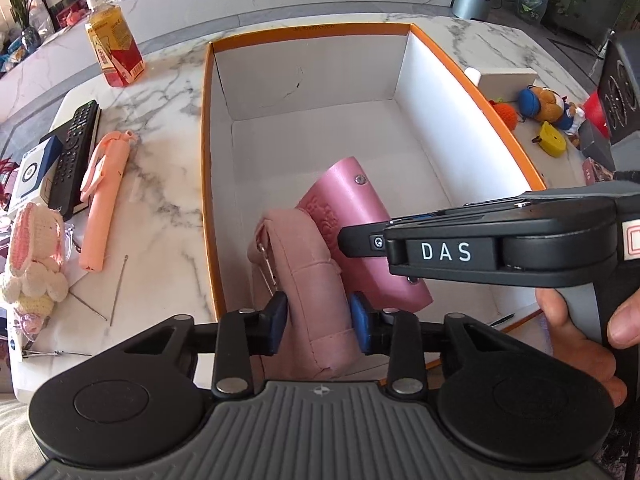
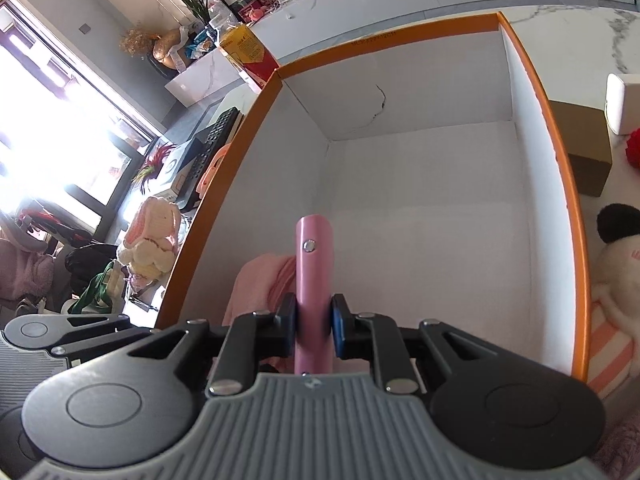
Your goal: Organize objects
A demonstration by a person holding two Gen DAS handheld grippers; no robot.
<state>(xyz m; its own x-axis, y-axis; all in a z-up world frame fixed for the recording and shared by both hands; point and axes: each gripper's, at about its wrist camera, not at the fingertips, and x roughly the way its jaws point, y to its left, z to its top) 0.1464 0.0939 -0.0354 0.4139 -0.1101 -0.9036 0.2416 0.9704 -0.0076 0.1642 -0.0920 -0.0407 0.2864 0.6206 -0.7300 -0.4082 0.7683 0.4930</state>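
Inside the orange-rimmed cardboard box, near its front wall, the left gripper has its blue pads closed against both sides of a pale pink fabric pouch. Just beside it, touching, the right gripper clamps a glossy pink leather key case edge-on between its pads; in the left view this case leans across the pouch. On the marble table left of the box lie a peach folded umbrella, a black remote control, a crocheted bunny and a juice bottle.
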